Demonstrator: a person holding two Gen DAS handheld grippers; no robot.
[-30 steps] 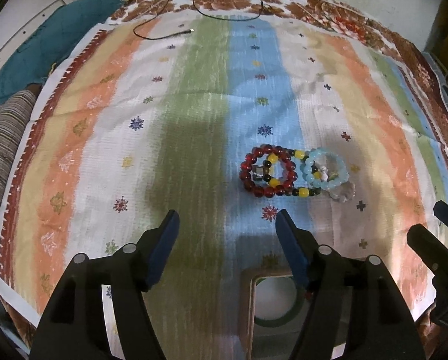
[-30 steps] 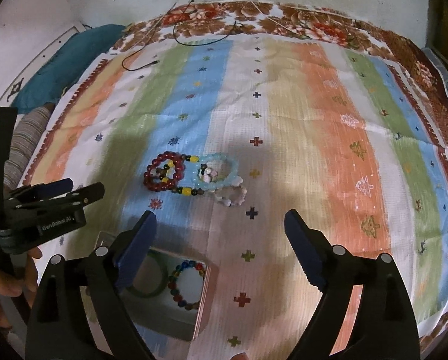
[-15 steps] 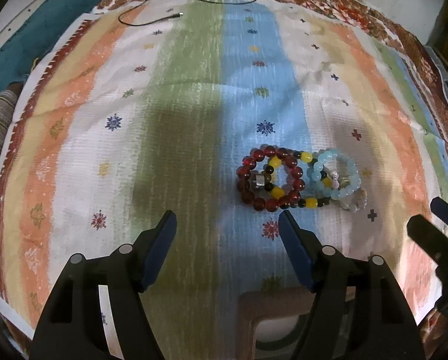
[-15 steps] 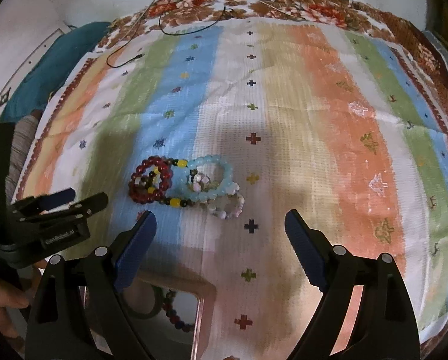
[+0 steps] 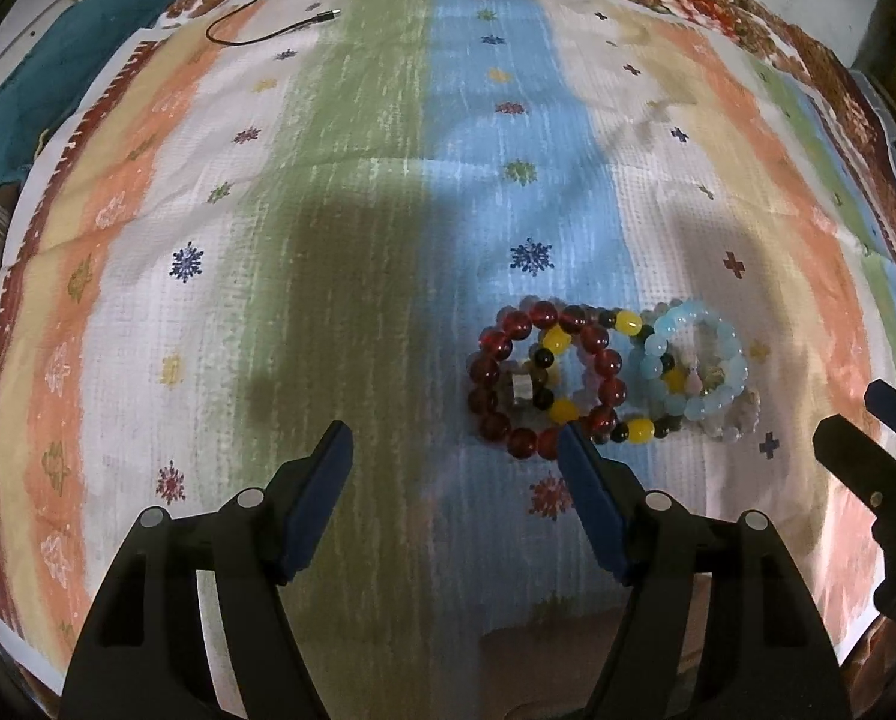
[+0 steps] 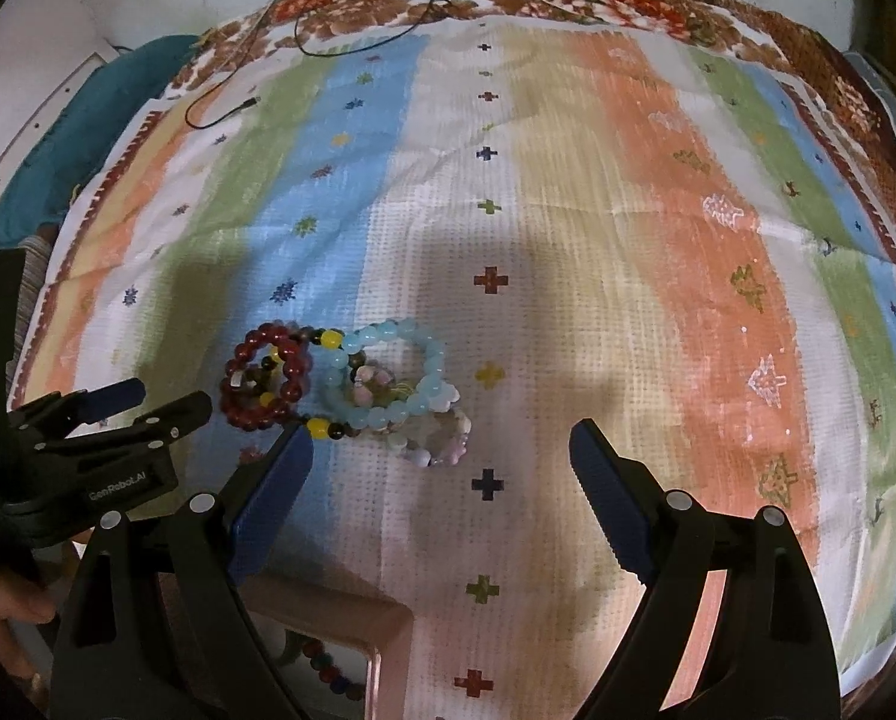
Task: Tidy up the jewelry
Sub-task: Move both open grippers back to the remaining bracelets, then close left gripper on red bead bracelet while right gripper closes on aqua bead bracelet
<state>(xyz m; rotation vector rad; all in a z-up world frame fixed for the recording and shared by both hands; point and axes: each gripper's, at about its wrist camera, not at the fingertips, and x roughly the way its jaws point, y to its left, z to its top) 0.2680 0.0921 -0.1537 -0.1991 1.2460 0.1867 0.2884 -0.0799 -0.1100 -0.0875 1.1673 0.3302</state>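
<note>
**Closing in on the bracelet pile**

I am in the approach step: both of my grippers hang over the striped cloth (image 5: 339,192) and nothing is picked up yet. My left gripper (image 5: 454,450) has its jaws well apart with only bare cloth between them. The dark red bracelet (image 5: 544,378) lies just ahead of its right finger, almost touching the tip, tangled with a black-and-yellow bead strand (image 5: 628,324). My right gripper (image 6: 441,444) stands wide and empty too; the pale blue bracelet (image 6: 387,378) and a whitish-pink one (image 6: 441,438) sit just ahead, toward its left finger. All the bracelets overlap in one heap.

The pink box (image 6: 381,624) is close under my right gripper, at the near edge, with a multicoloured bead string (image 6: 321,660) already inside.

Next, I judge, I must shift one gripper sideways to straddle a single bracelet, drop onto it and pinch only that one; the tangle may drag its neighbours along.
</note>
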